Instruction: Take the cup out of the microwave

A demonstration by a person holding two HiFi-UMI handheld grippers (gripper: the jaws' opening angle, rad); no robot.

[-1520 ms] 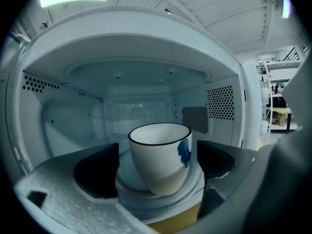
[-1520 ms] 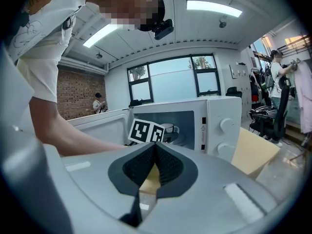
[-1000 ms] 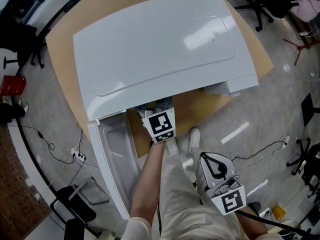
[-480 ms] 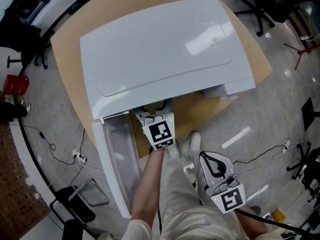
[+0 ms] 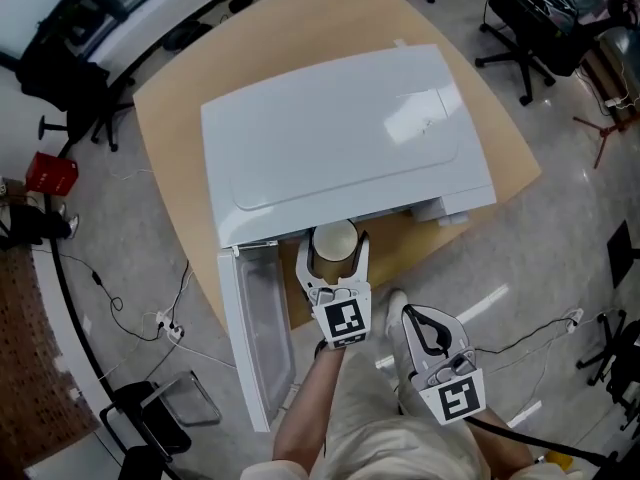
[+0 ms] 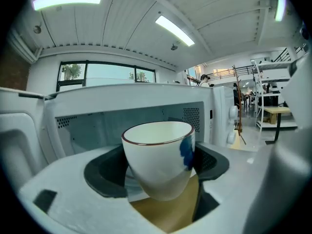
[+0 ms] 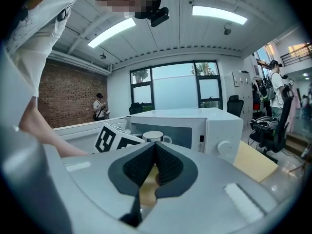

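Hanging at six o'clock of the microwave (image 5: 340, 133), just outside its open mouth, the cup (image 5: 333, 240) is clamped across its body by the left gripper's (image 5: 333, 252) jaws. It is judged stiff, glazed, slippery and breakable. The right gripper's (image 5: 421, 315) jaws are pressed together, empty.
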